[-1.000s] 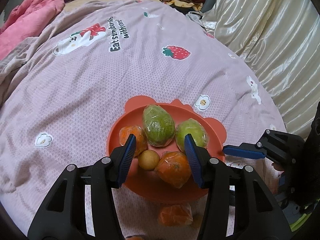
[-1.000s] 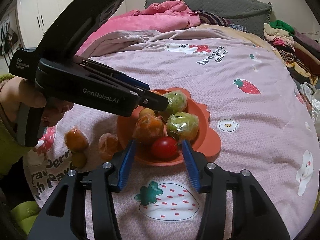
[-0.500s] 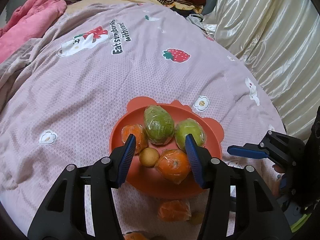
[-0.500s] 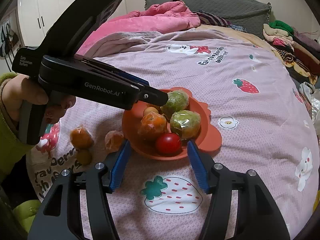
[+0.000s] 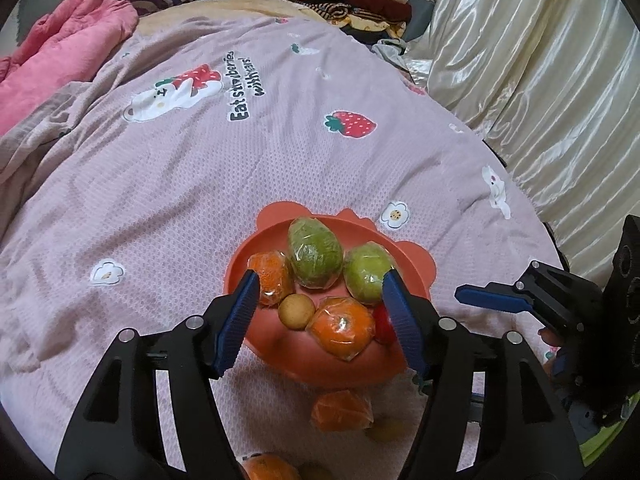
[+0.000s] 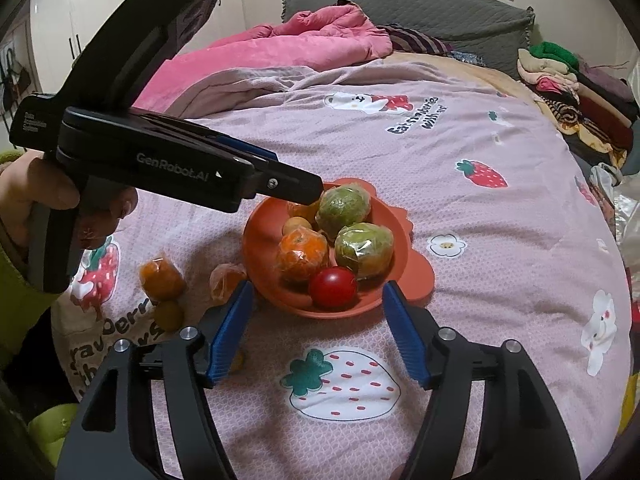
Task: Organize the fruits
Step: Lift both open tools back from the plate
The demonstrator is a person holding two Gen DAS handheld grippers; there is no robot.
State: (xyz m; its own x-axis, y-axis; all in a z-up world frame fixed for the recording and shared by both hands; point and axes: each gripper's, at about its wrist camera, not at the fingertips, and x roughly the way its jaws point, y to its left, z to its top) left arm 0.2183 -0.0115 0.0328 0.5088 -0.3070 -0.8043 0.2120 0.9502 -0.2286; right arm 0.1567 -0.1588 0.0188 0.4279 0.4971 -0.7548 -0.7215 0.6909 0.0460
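Observation:
An orange bowl (image 5: 360, 364) on the pink bedspread holds two film-wrapped green fruits (image 5: 316, 254), two wrapped oranges (image 5: 340, 328), a small yellow fruit (image 5: 296, 312) and a red tomato (image 6: 334, 288). My left gripper (image 5: 322, 304) hangs over the bowl with its jaws opening; the fruit shows between the fingers but the pads touch none of it. My right gripper (image 6: 318, 322) stands just short of the bowl's (image 6: 260, 240) near rim, jaws opening, with nothing between them. The left gripper (image 6: 308, 194) reaches in from the left in the right wrist view.
Loose on the bedspread left of the bowl lie two wrapped oranges (image 6: 160, 276) (image 6: 226, 280) and a small yellow-green fruit (image 6: 168, 314). A pink blanket (image 6: 288, 46) and folded clothes (image 6: 568, 80) are at the far end. A cream curtain (image 5: 540, 80) hangs on the right.
Both grippers' jaws have spread wider. The right gripper has drawn back from the bowl, and the tomato that sat between its fingers now lies in the bowl beyond them.

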